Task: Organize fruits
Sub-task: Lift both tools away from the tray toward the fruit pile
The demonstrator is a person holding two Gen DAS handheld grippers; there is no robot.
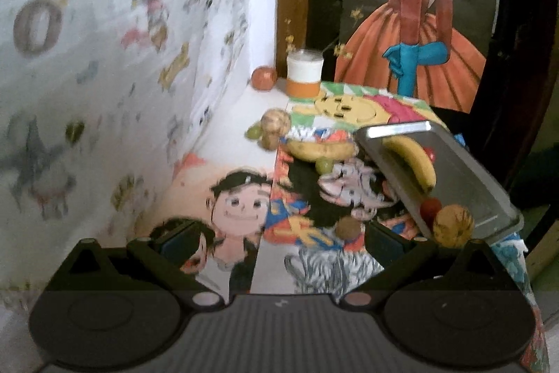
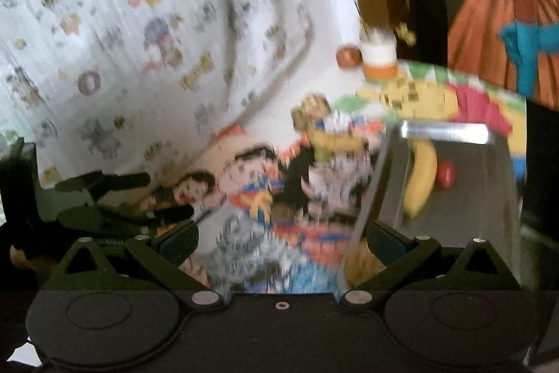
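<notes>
STATUS: task approx. half done (judgement from layout).

1. Table (image 1: 237, 100): covered w/ cartoon-print cloth; carries all items. A patterned sheet hangs along its left edge.

2. Tray (image 1: 464, 170): metal, at right edge of table. Holds 4 fruits in left wrist view:
   - banana (image 1: 414, 163), along the tray's far-left side;
   - tan round fruit (image 1: 453, 225), at near corner;
   - red fruit (image 1: 430, 208), touching the tan one;
   - 2nd red fruit (image 1: 430, 153), just beside the banana, partly hidden.

3. Left to move, all on the cloth outside the tray:
   - 2nd banana (image 1: 319, 149), just beside tray's far-left corner;
   - walnut-like fruit (image 1: 276, 121) w/ a smaller one below it, near table centre;
   - 2 green fruits (image 1: 254, 131), (image 1: 324, 166);
   - small brown fruit (image 1: 347, 228), near edge, closest to the grippers;
   - orange fruit (image 1: 263, 77), far corner, beside a white-orange cup (image 1: 304, 74).

4. Left gripper (image 1: 279, 243): low over near edge, pointing along the table. Fingers spread wide, nothing between them. Brown fruit lies just ahead, toward the right finger.

5. Right gripper (image 2: 281, 242): image blurred, so detail is limited. Fingers spread wide, empty. Right finger sits over the tray's near-left rim. Left gripper shows at this view's left side.
</notes>
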